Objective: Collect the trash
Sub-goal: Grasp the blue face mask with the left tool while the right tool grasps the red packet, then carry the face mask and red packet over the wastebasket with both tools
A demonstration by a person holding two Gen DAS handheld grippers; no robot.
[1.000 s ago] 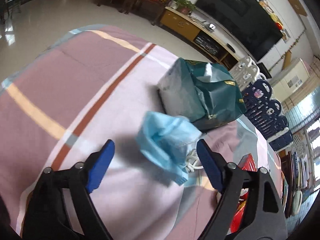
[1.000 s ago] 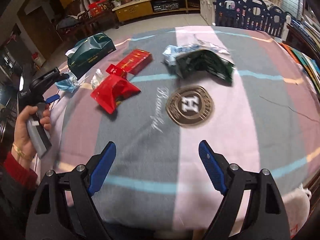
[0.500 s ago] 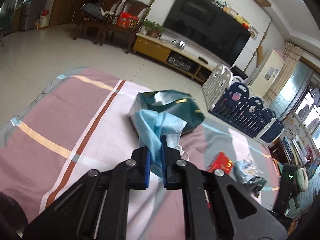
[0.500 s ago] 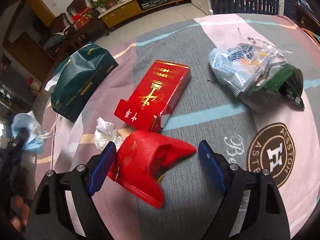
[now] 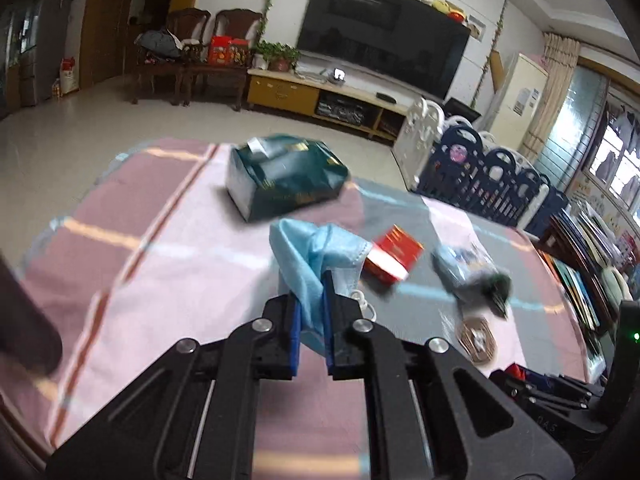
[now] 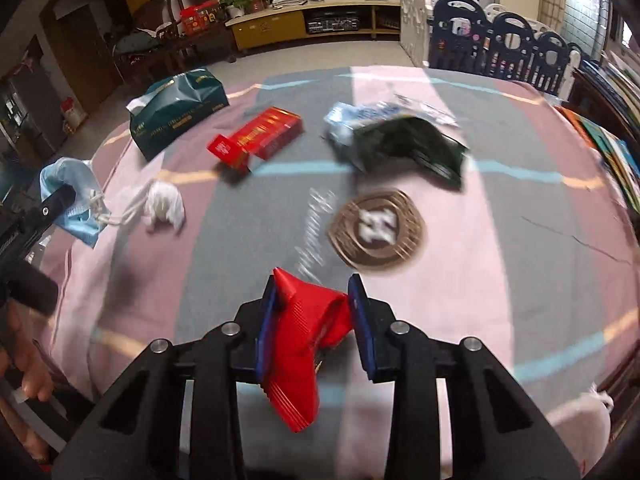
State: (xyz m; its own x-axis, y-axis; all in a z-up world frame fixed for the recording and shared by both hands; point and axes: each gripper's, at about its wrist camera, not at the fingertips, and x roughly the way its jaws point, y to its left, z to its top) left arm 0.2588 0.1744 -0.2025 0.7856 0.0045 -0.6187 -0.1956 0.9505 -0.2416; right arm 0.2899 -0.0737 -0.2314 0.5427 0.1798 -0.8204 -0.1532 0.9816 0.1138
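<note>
Behind the table I see a big dark TV [image 5: 384,28] and a play fence [image 5: 480,176]. From my left camera, my left gripper [image 5: 311,312] is clenched tight on a blue face mask [image 5: 316,256], which sticks up out of my jaws above the striped blanket [image 5: 168,248]. A green tissue pack [image 5: 284,178] sits near the far edge. A red box [image 5: 394,254] lies past the mask, toward the right.

From my right camera, my right gripper [image 6: 316,316] has just been closing, and a red wrapper [image 6: 306,340] is squeezed between my jaws, near the edge closest to me. A white crumpled tissue [image 6: 164,206] lies toward the left edge. Green and clear wrappers [image 6: 396,140] lie toward the far right. The round badge print [image 6: 376,228] on the blanket is in the middle.
</note>
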